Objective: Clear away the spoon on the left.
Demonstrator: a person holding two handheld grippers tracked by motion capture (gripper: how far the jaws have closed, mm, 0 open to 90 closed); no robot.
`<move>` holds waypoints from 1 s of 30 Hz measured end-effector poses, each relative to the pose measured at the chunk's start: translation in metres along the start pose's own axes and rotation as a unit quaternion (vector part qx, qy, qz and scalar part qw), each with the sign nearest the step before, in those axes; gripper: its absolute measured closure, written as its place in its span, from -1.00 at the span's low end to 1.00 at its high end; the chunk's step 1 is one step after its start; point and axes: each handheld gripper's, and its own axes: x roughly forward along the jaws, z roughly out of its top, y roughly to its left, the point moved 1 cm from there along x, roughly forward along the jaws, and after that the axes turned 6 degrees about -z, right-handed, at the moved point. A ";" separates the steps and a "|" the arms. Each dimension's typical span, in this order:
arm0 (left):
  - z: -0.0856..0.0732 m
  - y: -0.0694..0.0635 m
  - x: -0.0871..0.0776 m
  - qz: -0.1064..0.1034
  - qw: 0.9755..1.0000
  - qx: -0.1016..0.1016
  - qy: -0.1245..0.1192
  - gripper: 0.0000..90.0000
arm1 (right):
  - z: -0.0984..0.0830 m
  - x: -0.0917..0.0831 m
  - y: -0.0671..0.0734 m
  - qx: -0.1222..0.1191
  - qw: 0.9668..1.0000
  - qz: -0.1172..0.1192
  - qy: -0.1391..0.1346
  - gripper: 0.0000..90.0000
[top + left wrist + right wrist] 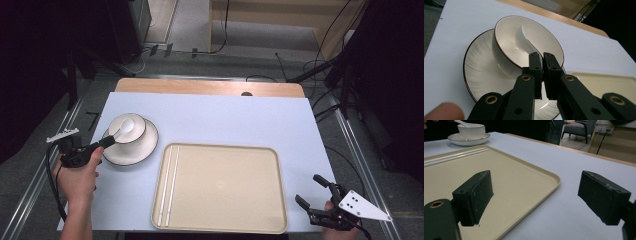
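High view puts the left gripper (106, 142) at the near left edge of the bowl (127, 128), where its jaws are pinched together on the handle of a white spoon (123, 127) whose scoop lies inside the bowl; in the left gripper view the two black jaws meet on that handle just over the bowl's rim, with the spoon (526, 42) curving away and down into the bowl (509, 47). There is one spoon, one bowl and one plate (147, 148), the bowl standing on the plate at the left of the white counter (225, 120). One beige tray (220, 185) lies just to the right of the plate, near but apart from it, with two pale chopsticks (168, 184) side by side along its left edge. The right gripper (316, 192) hovers off the tray's near right corner, well away from the spoon, its jaws spread wide with nothing between them; nothing stands between the left gripper and the bowl
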 end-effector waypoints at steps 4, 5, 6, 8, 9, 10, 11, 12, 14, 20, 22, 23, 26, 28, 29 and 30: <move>0.002 -0.006 -0.003 -0.001 1.000 0.010 -0.006 0.92 | 0.000 0.000 0.000 -0.001 1.000 0.000 0.000 -0.71; 0.002 -0.007 -0.004 -0.002 1.000 0.012 -0.007 0.92 | 0.000 0.000 0.000 -0.001 1.000 0.000 0.000 -0.71; 0.002 -0.008 -0.004 -0.002 1.000 0.014 -0.008 0.92 | 0.000 0.000 0.000 0.000 1.000 0.000 0.000 -0.71; 0.003 -0.011 -0.006 -0.003 1.000 0.016 -0.009 0.92 | 0.000 0.000 0.000 0.000 1.000 -0.001 0.000 -0.71; 0.003 -0.011 -0.007 -0.005 1.000 0.017 -0.010 0.92 | 0.001 0.000 0.000 0.000 1.000 -0.001 -0.001 -0.71; 0.003 -0.013 -0.008 -0.007 1.000 0.017 -0.012 0.92 | 0.001 0.000 0.000 -0.002 1.000 0.000 -0.002 -0.71; 0.002 -0.014 -0.009 -0.007 1.000 0.019 -0.013 0.92 | 0.001 0.001 0.000 -0.001 1.000 -0.001 -0.002 -0.71; 0.002 -0.015 -0.010 -0.009 1.000 0.019 -0.014 0.92 | 0.002 0.001 0.000 -0.001 1.000 0.000 -0.002 -0.71; 0.002 -0.018 -0.012 -0.013 1.000 0.021 -0.015 0.92 | 0.002 0.002 0.000 -0.001 1.000 0.002 -0.003 -0.71; 0.002 -0.026 -0.020 -0.026 0.999 0.026 -0.019 0.92 | 0.004 0.009 0.000 -0.003 1.000 0.008 -0.004 -0.71; 0.001 -0.030 -0.021 -0.029 0.999 0.028 -0.021 0.92 | 0.005 0.011 0.000 -0.004 1.000 0.010 -0.004 -0.71; 0.000 -0.033 -0.021 -0.032 0.999 0.031 -0.020 0.92 | 0.005 0.012 0.000 -0.005 1.000 0.010 -0.005 -0.71; -0.002 -0.041 -0.020 -0.041 0.998 0.038 -0.017 0.92 | 0.006 0.015 0.001 -0.006 1.000 0.013 -0.004 -0.71; -0.003 -0.046 -0.020 -0.050 0.998 0.040 -0.016 0.92 | 0.007 0.017 0.001 -0.006 1.000 0.016 -0.004 -0.71; -0.004 -0.049 -0.020 -0.053 0.998 0.040 -0.017 0.92 | 0.007 0.017 0.000 -0.007 1.000 0.016 -0.005 -0.71; -0.005 -0.052 -0.020 -0.056 0.997 0.043 -0.017 0.92 | 0.007 0.018 0.000 -0.006 1.000 0.016 -0.005 -0.71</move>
